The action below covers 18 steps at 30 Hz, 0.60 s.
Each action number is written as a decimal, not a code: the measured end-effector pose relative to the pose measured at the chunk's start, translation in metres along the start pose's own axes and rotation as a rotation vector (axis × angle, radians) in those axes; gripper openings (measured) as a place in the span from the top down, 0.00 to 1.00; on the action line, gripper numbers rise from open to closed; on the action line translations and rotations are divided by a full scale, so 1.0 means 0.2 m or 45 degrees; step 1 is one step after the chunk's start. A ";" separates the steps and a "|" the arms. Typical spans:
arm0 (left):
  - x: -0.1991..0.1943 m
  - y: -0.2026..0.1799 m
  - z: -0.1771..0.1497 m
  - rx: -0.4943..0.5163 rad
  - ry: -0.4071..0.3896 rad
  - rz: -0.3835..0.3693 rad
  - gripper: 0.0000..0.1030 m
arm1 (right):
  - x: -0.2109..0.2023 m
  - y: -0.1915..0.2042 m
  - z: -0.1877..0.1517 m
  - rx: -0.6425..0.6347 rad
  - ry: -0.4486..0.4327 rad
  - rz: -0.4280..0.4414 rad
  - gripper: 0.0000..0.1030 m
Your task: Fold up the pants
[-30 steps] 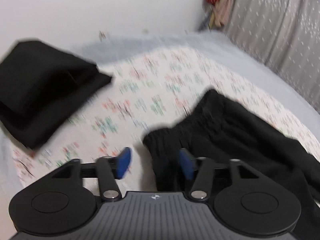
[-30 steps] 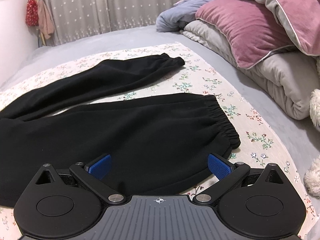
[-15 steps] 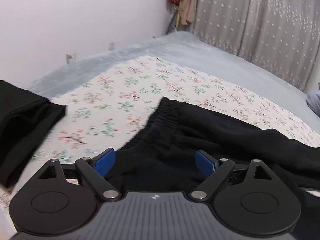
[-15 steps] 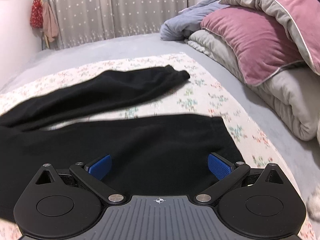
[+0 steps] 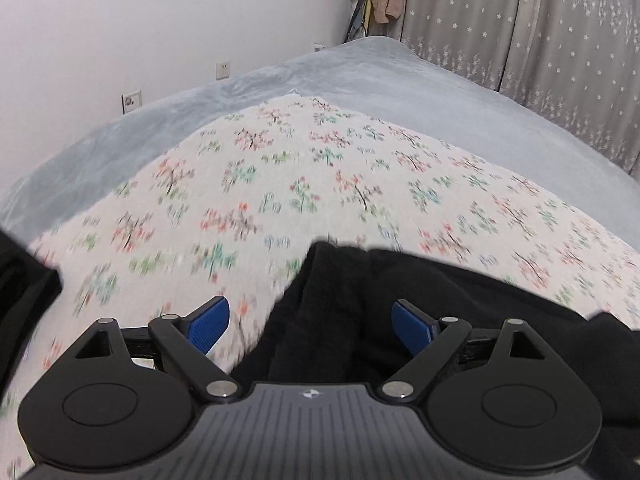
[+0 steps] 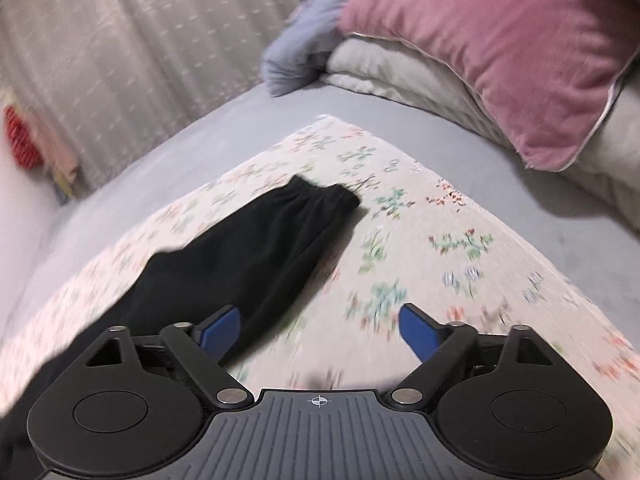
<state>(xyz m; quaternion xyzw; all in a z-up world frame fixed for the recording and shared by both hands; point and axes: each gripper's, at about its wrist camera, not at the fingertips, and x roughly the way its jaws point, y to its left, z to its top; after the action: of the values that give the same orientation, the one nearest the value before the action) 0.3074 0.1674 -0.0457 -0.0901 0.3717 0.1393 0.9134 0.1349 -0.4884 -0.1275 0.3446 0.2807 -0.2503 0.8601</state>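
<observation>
Black pants (image 5: 420,292) lie flat on a floral sheet (image 5: 280,184) spread over the bed. In the left wrist view their waistband corner sits between the wide-apart blue pads of my left gripper (image 5: 310,322), which stands open over it without pinching. In the right wrist view one pant leg (image 6: 260,248) runs away to its cuffed end, just left of centre. My right gripper (image 6: 320,330) hovers beside that leg with its jaws closing; the left pad (image 6: 222,330) overlaps the leg's edge, and only the sheet shows between the pads.
A folded black garment (image 5: 20,292) lies at the left edge of the sheet. A pink pillow (image 6: 500,52) and piled bedding (image 6: 400,76) fill the far right. Grey curtains (image 5: 540,40) and a white wall (image 5: 140,20) border the bed.
Both grippers have swept sideways over the pants. The left one widened and now sits over the waistband corner. The right one left the near leg, rolled, and narrowed beside the far leg.
</observation>
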 end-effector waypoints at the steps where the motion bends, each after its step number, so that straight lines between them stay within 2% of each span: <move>1: 0.05 -0.01 0.04 -0.002 0.007 -0.004 0.07 | 0.05 -0.03 0.03 0.046 0.003 0.002 0.27; 5: 0.22 -0.06 0.13 0.006 0.042 -0.020 0.06 | 0.25 -0.09 0.13 0.140 0.014 0.003 0.34; 8: 0.34 -0.16 0.15 0.080 0.092 -0.062 0.05 | 0.33 -0.06 0.17 0.131 -0.005 0.019 0.36; 9: 0.36 -0.20 0.14 0.112 0.100 -0.051 0.05 | 0.36 -0.04 0.18 0.112 -0.011 0.030 0.43; 10: 0.39 -0.25 0.12 0.164 0.109 -0.022 0.14 | 0.38 -0.02 0.18 0.090 -0.008 0.052 0.63; 11: 0.40 -0.29 0.11 0.208 0.112 0.030 0.19 | 0.40 -0.01 0.17 0.073 0.009 0.072 0.78; 12: 0.41 -0.32 0.08 0.264 0.105 0.086 0.32 | 0.42 0.01 0.16 0.051 0.025 0.075 0.89; 13: 0.41 -0.35 0.05 0.308 0.075 0.108 0.42 | 0.42 0.02 0.14 0.005 0.011 0.058 0.91; 15: 0.38 -0.37 0.02 0.346 0.019 0.110 0.48 | 0.40 0.06 0.13 -0.115 -0.010 -0.006 0.94; 17: 0.33 -0.36 0.00 0.360 -0.031 0.093 0.61 | 0.32 0.07 0.16 -0.159 -0.053 -0.047 0.95; 18: 0.29 -0.34 0.00 0.334 -0.073 0.080 0.85 | 0.27 0.07 0.17 -0.166 -0.086 -0.053 0.96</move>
<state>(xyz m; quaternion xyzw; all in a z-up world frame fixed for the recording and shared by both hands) 0.3699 0.1133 -0.0820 0.0457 0.3630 0.1204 0.9228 0.1935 -0.5172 -0.1351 0.2735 0.2742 -0.2607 0.8843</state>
